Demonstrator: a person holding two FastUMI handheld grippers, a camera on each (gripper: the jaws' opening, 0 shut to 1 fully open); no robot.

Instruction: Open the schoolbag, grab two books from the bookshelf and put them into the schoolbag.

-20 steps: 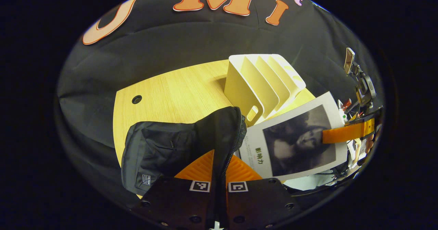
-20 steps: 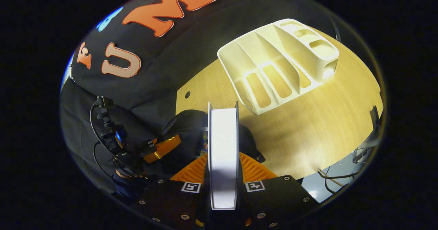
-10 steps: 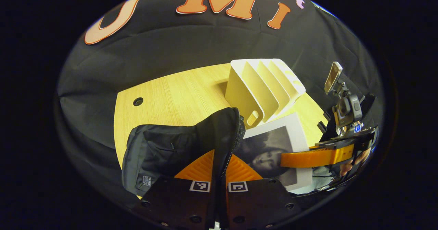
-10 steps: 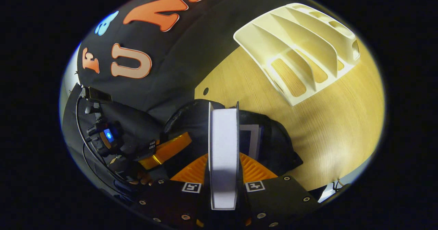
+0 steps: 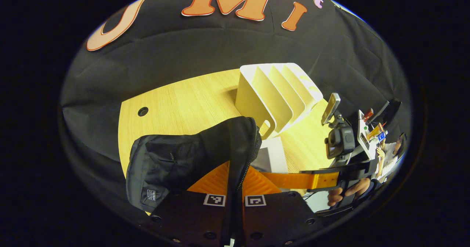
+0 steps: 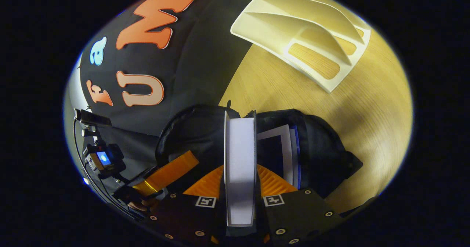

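Books first: one white-edged book (image 6: 239, 158) is pinched edge-on between the right tool (image 6: 239, 173) fingers, held upright and pointed down into the open mouth of the bag (image 6: 312, 147); a second book (image 6: 282, 151) already sits inside, just at 3 o'clock of the held one. Left tool (image 5: 235, 173) is pressed together on the zipper rim of the bag (image 5: 172, 162), lifting that flap, evidently to keep the opening wide so the book can slide in without catching. In the left gripper view the right tool (image 5: 293, 180) reaches in from 3 o'clock, with the book (image 5: 271, 158) showing as a pale sliver just behind the raised rim. Bookshelf (image 5: 275, 92) stands on the desk (image 5: 183, 100) at 1 o'clock of the bag, its slots bare so far as visible. Judgement: the second book is partway through insertion; remaining work is to lower it fully and let go. Risk: the book's corner may snag on the rim or on the book already inside.
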